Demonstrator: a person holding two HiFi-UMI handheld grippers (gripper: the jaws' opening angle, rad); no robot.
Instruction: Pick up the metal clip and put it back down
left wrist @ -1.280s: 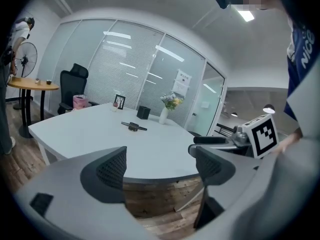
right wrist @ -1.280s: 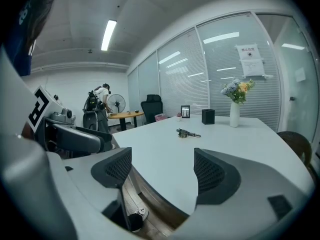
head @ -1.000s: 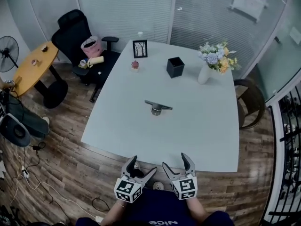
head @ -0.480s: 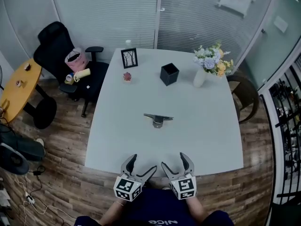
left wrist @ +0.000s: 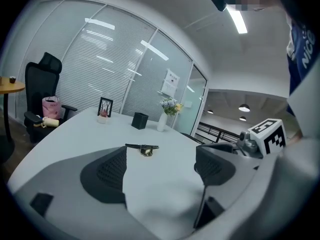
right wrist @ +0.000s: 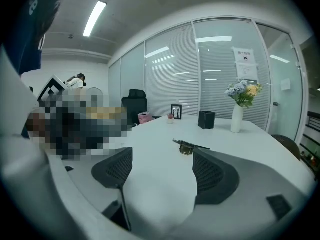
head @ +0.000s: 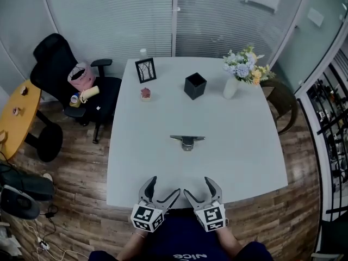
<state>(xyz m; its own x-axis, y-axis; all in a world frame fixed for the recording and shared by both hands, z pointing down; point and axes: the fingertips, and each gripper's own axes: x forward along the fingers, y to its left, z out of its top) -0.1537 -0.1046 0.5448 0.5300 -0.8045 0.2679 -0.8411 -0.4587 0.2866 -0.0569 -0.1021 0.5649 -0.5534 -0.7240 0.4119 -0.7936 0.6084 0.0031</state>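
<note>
1. Head view: the metal clip (head: pixel 187 140) lies flat near the middle of the pale table (head: pixel 244 162), on bare surface, well apart from the black box (head: pixel 194 86), the flower vase (head: pixel 232 86) and the picture frame (head: pixel 145 69) along the far side. My left gripper (head: pixel 163 186) and right gripper (head: pixel 198 186) sit side by side at the near edge, both well short of the clip. Each has its jaws spread and nothing in them.

2. Left gripper view: the jaws stand wide apart with only bare tabletop between them. The clip shows beyond the tips, just inside the left jaw's line, so this gripper is not centred on it. From here the clip reads as a thin dark bar over a small brassy body.

3. Right gripper view: these jaws are spread too, and empty. The clip lies ahead, close to the line of the right-hand jaw and clear of the pads.

4. Handling, as I judge it:
   - The clip looks small, stiff and light, so lifting it should take little force.
   - Bare metal is hard and smooth, and I expect it to slide or pivot between the pads if I catch only an end.
   - It sits low on the table, so the tips need to come down almost to the surface.
   - I would close across the middle, over the brassy body where it is thickest, not on the thin bar's tips.
</note>
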